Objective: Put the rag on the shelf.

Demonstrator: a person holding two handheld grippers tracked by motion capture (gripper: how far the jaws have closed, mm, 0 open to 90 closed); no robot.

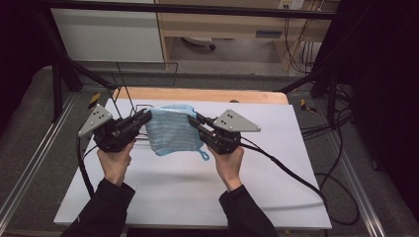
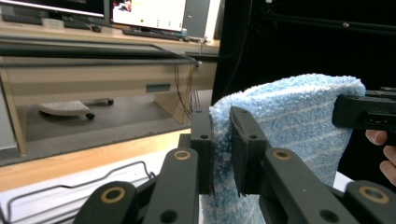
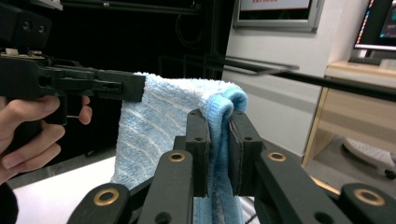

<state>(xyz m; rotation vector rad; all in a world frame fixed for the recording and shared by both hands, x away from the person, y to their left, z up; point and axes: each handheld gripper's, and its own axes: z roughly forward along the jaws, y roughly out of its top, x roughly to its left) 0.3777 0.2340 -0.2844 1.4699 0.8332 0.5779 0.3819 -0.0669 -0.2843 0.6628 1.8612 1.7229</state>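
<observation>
My left fingers (image 1: 146, 117) and my right fingers (image 1: 193, 120) each pinch tight on a top corner of the blue towel (image 1: 172, 131), which hangs between them above the tabletop (image 1: 276, 163).

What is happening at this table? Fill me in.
A person holds a light blue towel up between two hand-held grippers. The left gripper is shut on the towel's left top corner and the right gripper on its right top corner, so it hangs folded above the white table, near a wire rack.
</observation>
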